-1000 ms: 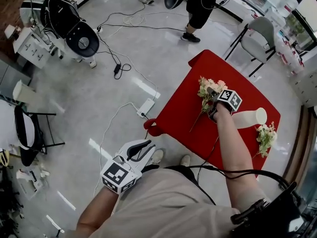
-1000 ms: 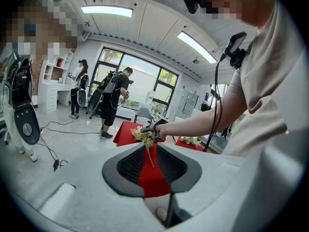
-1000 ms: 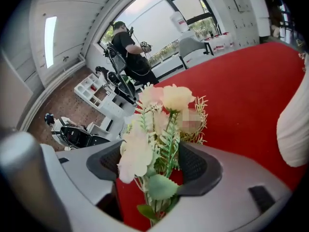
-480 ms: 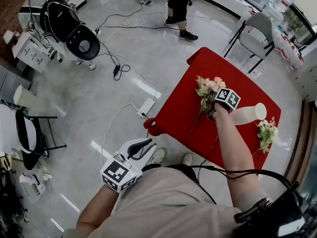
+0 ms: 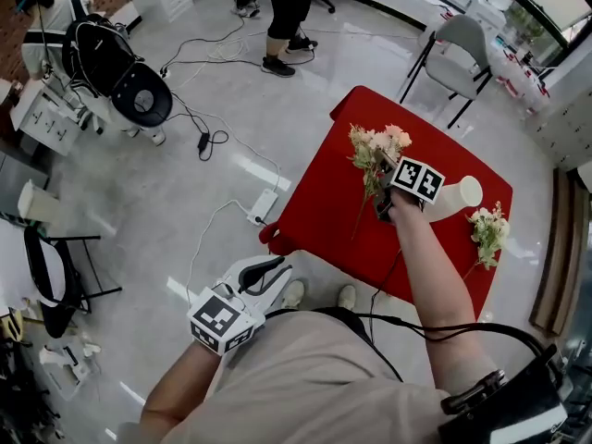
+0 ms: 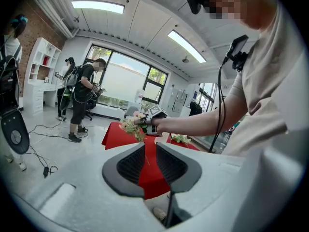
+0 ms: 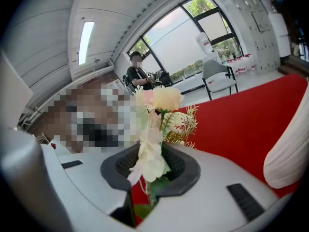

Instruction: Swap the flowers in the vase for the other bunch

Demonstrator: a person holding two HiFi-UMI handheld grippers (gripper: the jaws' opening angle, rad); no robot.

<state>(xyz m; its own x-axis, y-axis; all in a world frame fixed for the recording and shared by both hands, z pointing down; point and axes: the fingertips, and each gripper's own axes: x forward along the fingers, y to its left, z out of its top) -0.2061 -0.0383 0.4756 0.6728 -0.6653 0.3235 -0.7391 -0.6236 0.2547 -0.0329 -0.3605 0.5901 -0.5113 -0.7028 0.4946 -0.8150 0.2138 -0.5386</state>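
Note:
My right gripper (image 5: 382, 202) is shut on the stems of a pink-and-cream flower bunch (image 5: 374, 146) and holds it up over the red table (image 5: 319, 215). Its jaws have just been closing, with the stems between them. In the right gripper view the blooms (image 7: 158, 105) stand up from between the dark pads of that gripper (image 7: 150, 166). A white vase (image 5: 457, 195) lies on its side just right of that hand. A second, white-green bunch (image 5: 487, 230) lies at the table's right edge. My left gripper (image 5: 265, 274) hangs low over the floor by my body, jaws slightly apart and empty.
A grey chair (image 5: 456, 49) stands behind the table. Cables and a power strip (image 5: 262, 205) lie on the floor to the left. A person (image 5: 289, 12) stands at the back, and round dark equipment (image 5: 139, 91) stands at far left.
The right gripper has closed on the pink bunch and lifted it off the table. The person at the back has walked left. The left gripper has barely moved.

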